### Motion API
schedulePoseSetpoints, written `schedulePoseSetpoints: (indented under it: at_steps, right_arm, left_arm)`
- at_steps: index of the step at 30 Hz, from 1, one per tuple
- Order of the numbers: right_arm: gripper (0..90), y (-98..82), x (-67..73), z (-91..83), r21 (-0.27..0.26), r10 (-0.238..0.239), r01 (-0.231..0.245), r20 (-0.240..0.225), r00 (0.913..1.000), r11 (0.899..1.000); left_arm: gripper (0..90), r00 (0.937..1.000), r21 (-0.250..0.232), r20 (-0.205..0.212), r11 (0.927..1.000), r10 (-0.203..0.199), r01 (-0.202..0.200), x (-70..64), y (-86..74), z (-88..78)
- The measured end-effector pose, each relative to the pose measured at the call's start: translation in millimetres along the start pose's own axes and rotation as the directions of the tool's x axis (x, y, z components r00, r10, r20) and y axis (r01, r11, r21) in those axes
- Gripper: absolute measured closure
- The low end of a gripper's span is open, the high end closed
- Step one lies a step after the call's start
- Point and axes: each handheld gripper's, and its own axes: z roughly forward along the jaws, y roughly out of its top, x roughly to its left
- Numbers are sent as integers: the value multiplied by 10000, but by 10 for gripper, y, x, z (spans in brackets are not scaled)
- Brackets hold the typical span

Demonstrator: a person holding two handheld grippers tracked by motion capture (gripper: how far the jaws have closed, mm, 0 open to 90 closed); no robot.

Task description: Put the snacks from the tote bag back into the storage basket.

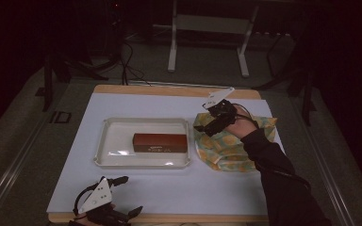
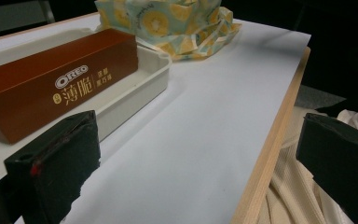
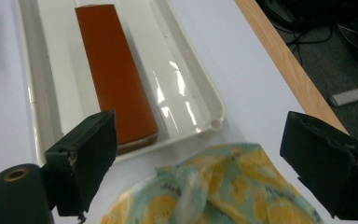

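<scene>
Nearest in high view: left gripper (image 1: 125, 195), jaws apart, empty, at bench (image 1: 179, 188) front edge; right gripper (image 1: 208, 123) over lemon-print cloth (image 1: 226, 150), beside tray (image 1: 143, 123) with brown box (image 1: 160, 142). Left gripper view: jaws wide, nothing between. Right gripper view: jaws spread wide, empty, above cloth.

Tray, box, cloth and two grippers on a sheet-covered table

A sheet (image 1: 169, 188) covers the table (image 1: 169, 88). The tray (image 1: 104, 141) sits mid-sheet, and the box (image 1: 160, 142) lies in it, lengthwise, toward the tray's right end. The cloth (image 1: 226, 150) lies crumpled just right of the tray, near the sheet's right edge. The right gripper (image 1: 206, 126) is over the cloth's far left part, jaws apart with nothing between them. The left gripper (image 1: 131, 195) rests at the near edge, in front of the tray, jaws apart.
</scene>
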Motion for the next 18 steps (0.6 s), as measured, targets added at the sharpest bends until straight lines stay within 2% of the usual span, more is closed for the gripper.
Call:
schedulePoseSetpoints:
  at_steps: [4, 8, 13, 16, 18]
  right_arm:
    - [116, -108, -6, -53, -61, 262, -261, 184, 9995, 9996]
    - [117, -216, -5, -95, -204, 501, -498, 177, 9986, 9986]
    - [117, -347, 17, -142, -196, 613, -604, 492, 9969, 9980]
    - [116, -416, 30, -184, -298, 825, -803, 826, 9932, 9963]
    - [116, -458, 30, -216, -422, 1179, -1141, 1000, 9880, 9926]
  left_arm:
    - [0, 10000, 22, -6, 10000, 15, -15, 2, 1, 1]
    - [0, 10000, 22, -16, 10000, 15, -15, 1, 1, 0]
    - [0, 10000, 31, -13, 10000, 2, -2, 2, 1, 2]
    - [0, 10000, 37, -9, 10000, 8, -8, 2, 1, 2]
    - [0, 10000, 49, -7, 10000, 9, -9, 1, 1, 3]
